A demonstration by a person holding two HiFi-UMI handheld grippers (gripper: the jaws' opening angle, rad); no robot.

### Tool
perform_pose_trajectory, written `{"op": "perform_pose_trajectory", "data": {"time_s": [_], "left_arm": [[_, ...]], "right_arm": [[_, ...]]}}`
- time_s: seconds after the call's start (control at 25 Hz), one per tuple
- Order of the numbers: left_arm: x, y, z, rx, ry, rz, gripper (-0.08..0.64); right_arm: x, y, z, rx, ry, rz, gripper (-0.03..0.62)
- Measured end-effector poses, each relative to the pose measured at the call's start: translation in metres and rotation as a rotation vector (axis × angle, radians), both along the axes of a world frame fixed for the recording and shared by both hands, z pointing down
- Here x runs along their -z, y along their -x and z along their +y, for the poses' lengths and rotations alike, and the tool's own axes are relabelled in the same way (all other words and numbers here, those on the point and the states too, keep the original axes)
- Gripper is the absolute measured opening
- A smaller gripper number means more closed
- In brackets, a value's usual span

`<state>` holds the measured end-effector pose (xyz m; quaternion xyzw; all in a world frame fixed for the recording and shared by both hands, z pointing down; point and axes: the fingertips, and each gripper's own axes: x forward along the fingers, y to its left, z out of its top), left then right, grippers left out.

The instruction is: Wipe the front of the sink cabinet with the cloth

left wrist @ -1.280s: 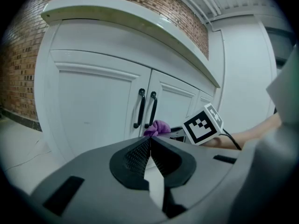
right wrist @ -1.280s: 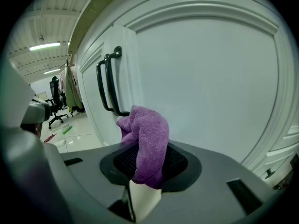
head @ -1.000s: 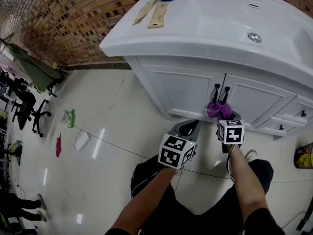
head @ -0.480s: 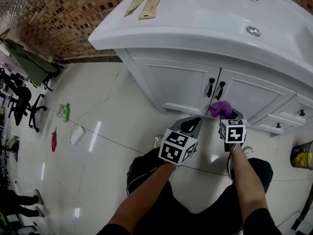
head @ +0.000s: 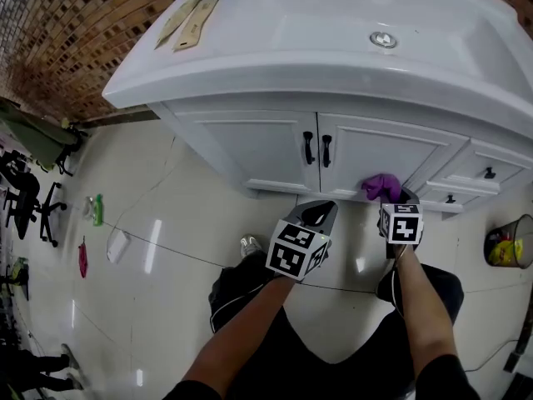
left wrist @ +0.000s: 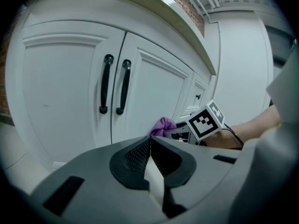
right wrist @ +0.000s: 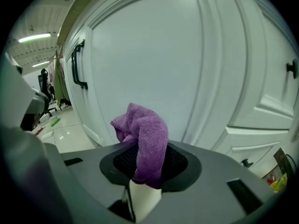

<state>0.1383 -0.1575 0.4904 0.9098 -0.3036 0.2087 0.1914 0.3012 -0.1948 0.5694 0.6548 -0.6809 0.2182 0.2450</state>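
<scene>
Right gripper [head: 391,197]: jaws clamped on the purple cloth [right wrist: 145,135], which bunches up and out past the tips. The cloth sits low against the right-hand door [head: 379,152] of the sink cabinet [head: 250,144], near its bottom rail. Whether it presses on the panel cannot be confirmed.

Left gripper [left wrist: 149,158]: jaws together, nothing between them. It hangs idle in front of the doors, below the two black handles [head: 316,149].

Finding: the white fronts show no streak or damp mark, so the area covered cannot be established. In my judgement the wipe is in progress at the lower right door, and the left door [head: 250,144] and the drawers [head: 487,173] are unverified.
</scene>
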Motion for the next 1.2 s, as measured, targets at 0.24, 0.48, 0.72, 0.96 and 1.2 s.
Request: {"op": "perform_pose_trajectory", "data": {"time_s": [0.24,0.48,0.72,0.96,1.2], "left_arm": [[-0.002,-0.040,0.009,-0.045,0.005,0.003,0.005],[-0.008,-0.058,0.014,-0.068,0.012,-0.007,0.005],[-0.017,-0.063,0.015,-0.083,0.027,-0.014,0.005],[-0.022,-0.049,0.008,-0.067,0.039,-0.017,0.005],[-0.030,-0.018,-0.004,-0.030,0.053,-0.026,0.005]], "right_arm": [[0.003,-0.038,0.017,-0.036,-0.009,0.005,0.123],[-0.006,-0.073,0.034,-0.109,0.016,0.002,0.123],[-0.021,-0.091,0.039,-0.177,0.042,-0.020,0.123],[-0.037,-0.072,0.029,-0.159,0.083,-0.026,0.123],[-0.050,-0.033,0.011,-0.109,0.105,-0.037,0.123]]}}
